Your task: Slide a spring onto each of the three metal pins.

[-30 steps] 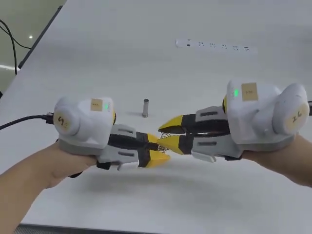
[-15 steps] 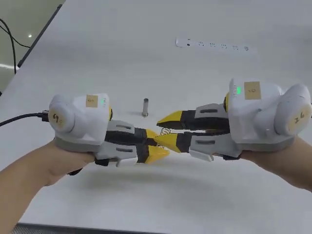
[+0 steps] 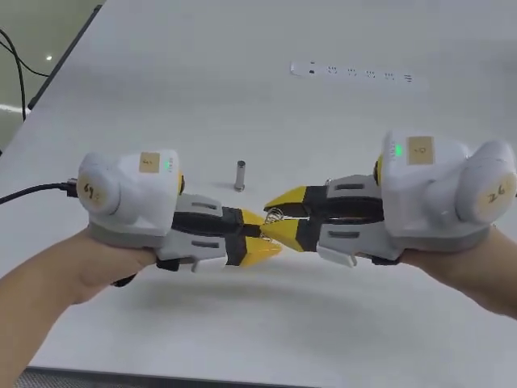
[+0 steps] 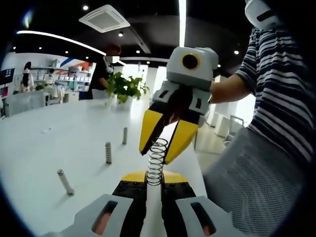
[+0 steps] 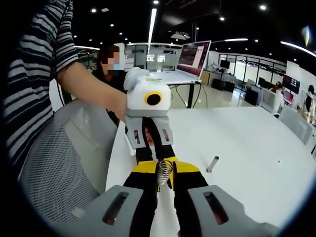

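Spring (image 4: 156, 160) | centre frame, clenched by my left gripper (image 4: 154, 180) | top now inside right gripper (image 4: 157, 154), jaws parted | grippers levelled this last second | handover near; pins (image 4: 107, 152) bare, left of centre

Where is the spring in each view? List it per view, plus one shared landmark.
Head view: spring at centre, between both hand-held grippers' yellow tips.
Left gripper view: spring low centre, rising from the left hand-held gripper.
Right gripper view: spring low centre, at the right hand-held gripper.
Shared landmark: yellow tips meeting around it.

Bright steel-wire spring (image 4: 156, 160), dull metal pin (image 3: 240, 175), smooth white table (image 3: 242, 81).
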